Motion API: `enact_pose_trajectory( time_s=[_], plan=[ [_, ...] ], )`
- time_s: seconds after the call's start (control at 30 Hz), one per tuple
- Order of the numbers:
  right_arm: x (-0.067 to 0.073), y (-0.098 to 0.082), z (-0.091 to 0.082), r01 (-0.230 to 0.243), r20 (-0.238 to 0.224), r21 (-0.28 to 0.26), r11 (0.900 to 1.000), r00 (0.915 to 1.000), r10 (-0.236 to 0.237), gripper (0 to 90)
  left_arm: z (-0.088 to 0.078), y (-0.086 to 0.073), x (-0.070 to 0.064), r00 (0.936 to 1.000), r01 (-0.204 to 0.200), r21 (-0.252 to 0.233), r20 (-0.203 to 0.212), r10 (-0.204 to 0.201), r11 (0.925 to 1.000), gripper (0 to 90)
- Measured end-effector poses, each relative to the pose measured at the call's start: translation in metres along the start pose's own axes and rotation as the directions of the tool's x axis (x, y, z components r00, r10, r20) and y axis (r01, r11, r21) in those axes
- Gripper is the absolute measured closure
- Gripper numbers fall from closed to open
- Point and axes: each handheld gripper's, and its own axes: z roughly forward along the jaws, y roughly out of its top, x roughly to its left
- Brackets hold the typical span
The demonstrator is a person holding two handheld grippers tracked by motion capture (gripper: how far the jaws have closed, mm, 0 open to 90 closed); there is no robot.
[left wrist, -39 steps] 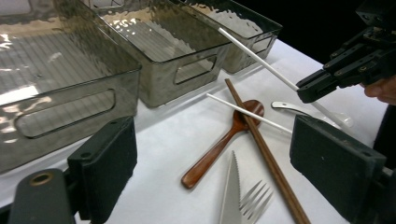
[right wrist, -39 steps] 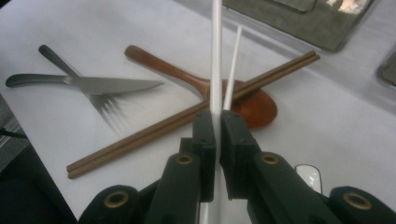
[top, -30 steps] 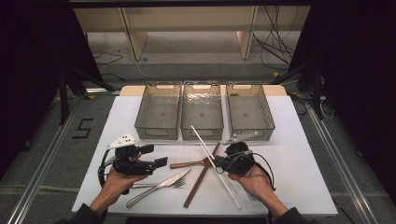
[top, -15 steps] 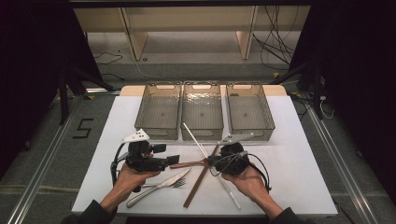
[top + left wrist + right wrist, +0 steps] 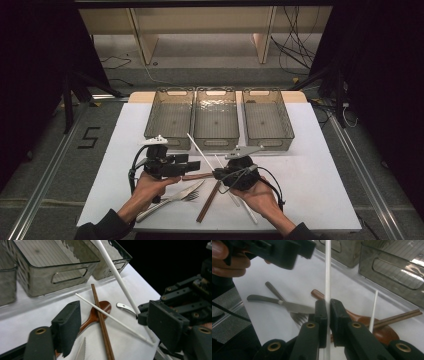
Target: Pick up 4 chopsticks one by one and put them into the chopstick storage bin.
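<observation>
Right gripper [image 5: 327, 312] pinches white chopstick [image 5: 327, 272] above white table [image 5: 320, 165]; left gripper [image 5: 110, 325] spread.

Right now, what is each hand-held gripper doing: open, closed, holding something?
Left hand-held gripper: open, holding nothing.
Right hand-held gripper: closed on a white chopstick.

Beyond the grippers, past the far edge of the white surface [image 5: 320, 165], a pale wooden shelf unit [image 5: 200, 25] stood on a grey floor [image 5: 220, 60]. Black cables [image 5: 295, 40] trailed over that floor, ahead and to the right. Dark curtains [image 5: 35, 60] hung on both sides, leaving the room dim. Left of the left gripper, a "5" [image 5: 90, 137] was marked on the floor beside a metal rail [image 5: 45, 190].
</observation>
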Motion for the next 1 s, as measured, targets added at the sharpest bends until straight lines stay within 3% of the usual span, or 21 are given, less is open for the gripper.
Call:
enact_pose_trajectory(
  time_s=[0.13, 0.33, 0.6, 1.0],
  plan=[
    [0.003, 0.001, 0.002, 0.005, -0.007, -0.002, 1.0, 1.0, -0.005, 85.5, 0.005, 0.002, -0.002, 0.9997, 0.016, -0.003, 0.016, -0.016, 0.9999, 33.4],
    [0.008, 0.002, 0.005, 0.014, -0.022, -0.026, 1.0, 0.9997, -0.014, 85.5, 0.011, 0.003, 0.0, 0.9955, 0.079, -0.014, 0.055, -0.078, 0.9968, 45.6],
    [0.012, 0.003, 0.007, 0.014, -0.032, -0.041, 0.999, 0.9994, -0.015, 85.5, 0.012, 0.001, 0.002, 0.9907, 0.1, -0.019, 0.094, -0.098, 0.9948, 62.5],
    [0.013, 0.002, 0.008, 0.016, -0.049, -0.06, 0.998, 0.9986, -0.019, 85.5, 0.011, 0.001, 0.003, 0.98, 0.128, -0.025, 0.157, -0.122, 0.9915, 78.6]
  ],
)
